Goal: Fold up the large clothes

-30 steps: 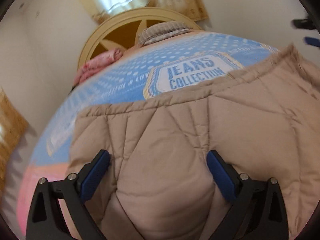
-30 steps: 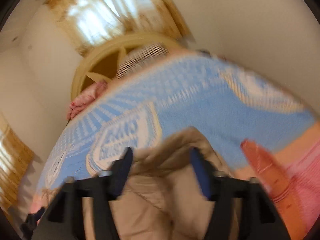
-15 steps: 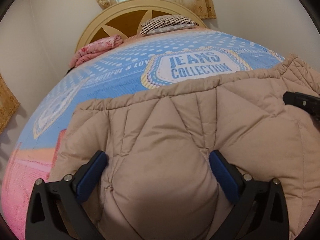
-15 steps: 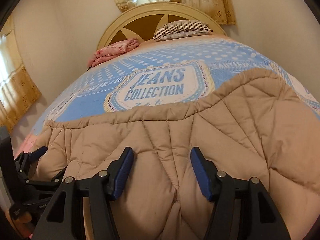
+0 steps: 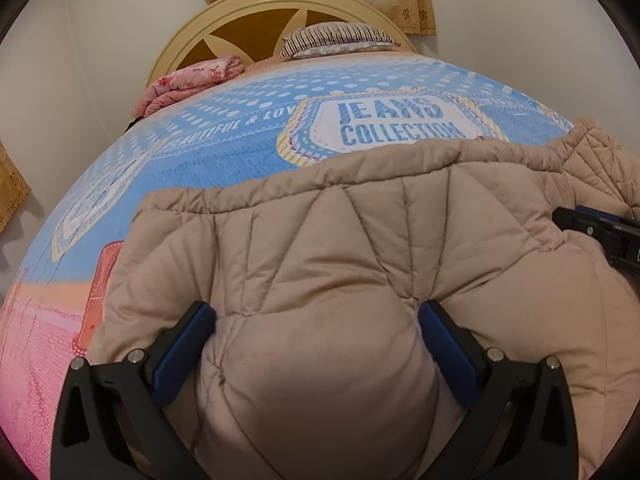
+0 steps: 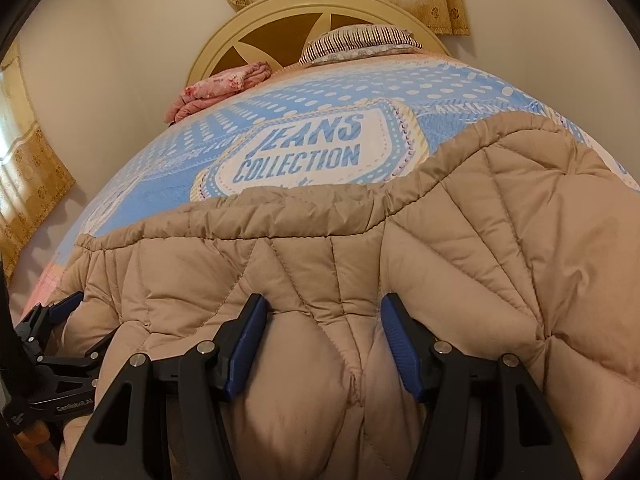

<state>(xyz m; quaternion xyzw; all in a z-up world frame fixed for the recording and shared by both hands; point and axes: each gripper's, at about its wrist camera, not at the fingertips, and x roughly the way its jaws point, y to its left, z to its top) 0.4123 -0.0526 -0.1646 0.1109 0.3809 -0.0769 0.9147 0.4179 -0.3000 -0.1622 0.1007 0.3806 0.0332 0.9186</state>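
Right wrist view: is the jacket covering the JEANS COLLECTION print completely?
No. The jacket ends at its far hem just below the print, whose lettering reads in full on the bedspread.

My left gripper (image 5: 314, 338) clamps a puffy bulge of the tan quilted jacket (image 5: 360, 248) at the bottom centre. The jacket lies across the blue bedspread (image 5: 240, 132). My right gripper (image 5: 600, 232) pokes in at the right edge.

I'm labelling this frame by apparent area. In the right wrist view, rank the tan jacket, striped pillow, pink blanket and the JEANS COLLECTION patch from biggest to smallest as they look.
1. Jacket, though it lies nearest the camera.
2. Patch.
3. Pillow and blanket: look alike in size, and both are far off, so I won't rank them.
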